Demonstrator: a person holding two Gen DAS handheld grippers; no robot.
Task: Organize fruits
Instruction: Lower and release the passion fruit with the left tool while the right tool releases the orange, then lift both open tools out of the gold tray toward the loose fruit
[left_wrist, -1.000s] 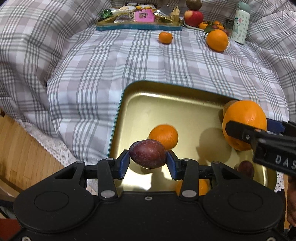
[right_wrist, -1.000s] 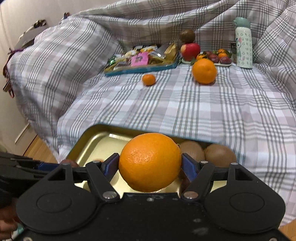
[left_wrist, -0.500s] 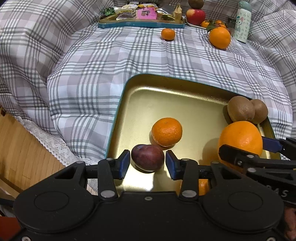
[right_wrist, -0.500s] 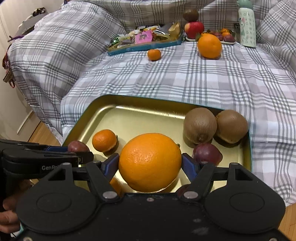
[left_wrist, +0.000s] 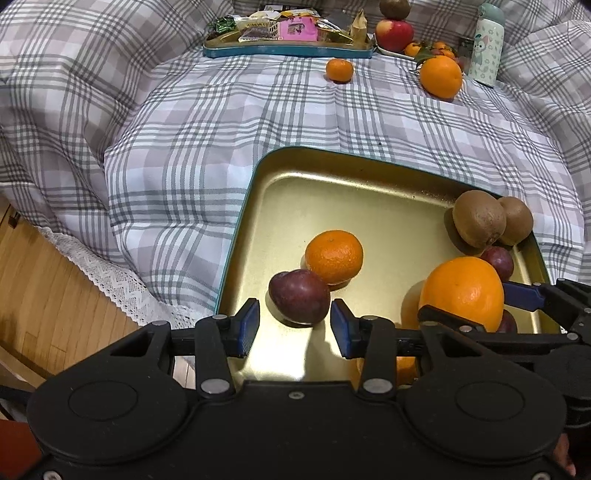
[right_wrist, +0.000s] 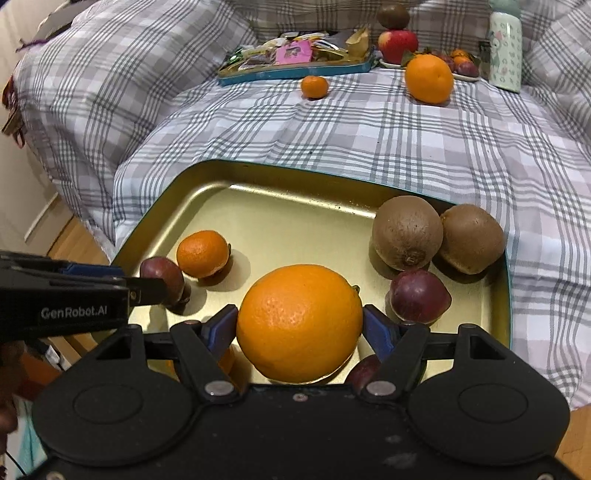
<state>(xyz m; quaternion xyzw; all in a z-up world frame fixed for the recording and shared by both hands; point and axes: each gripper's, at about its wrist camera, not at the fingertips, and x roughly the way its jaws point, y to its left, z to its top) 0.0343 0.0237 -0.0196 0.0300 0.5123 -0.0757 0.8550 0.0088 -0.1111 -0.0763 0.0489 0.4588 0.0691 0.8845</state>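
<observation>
Two fruits are being set into the gold tray (left_wrist: 258, 192) at once, so the step in hand is the drop-off. The left tool (left_wrist: 294, 326) has its pads apart, a gap showing on each side of the plum (left_wrist: 299, 295), which rests on the tray floor near the left edge, touching the mandarin (left_wrist: 334, 256) behind it. That fruit looks delivered. The right tool (right_wrist: 300, 328) is clamped on the orange (right_wrist: 299, 321), low over the tray's near middle; whether it already touches the floor cannot be told.

Two kiwis (right_wrist: 406, 232) sit together at the tray's right edge, with a second plum (right_wrist: 419, 295) just in front of them and near the orange. A further plum and an orange fruit are half hidden under the tools at the near edge.

Next, the right tool probably needs to lower the orange fully and part its pads without nudging the second plum. The left tool should draw back clear of its plum. A mandarin and an orange wait on the bed (right_wrist: 369, 129) near its far edge.
</observation>
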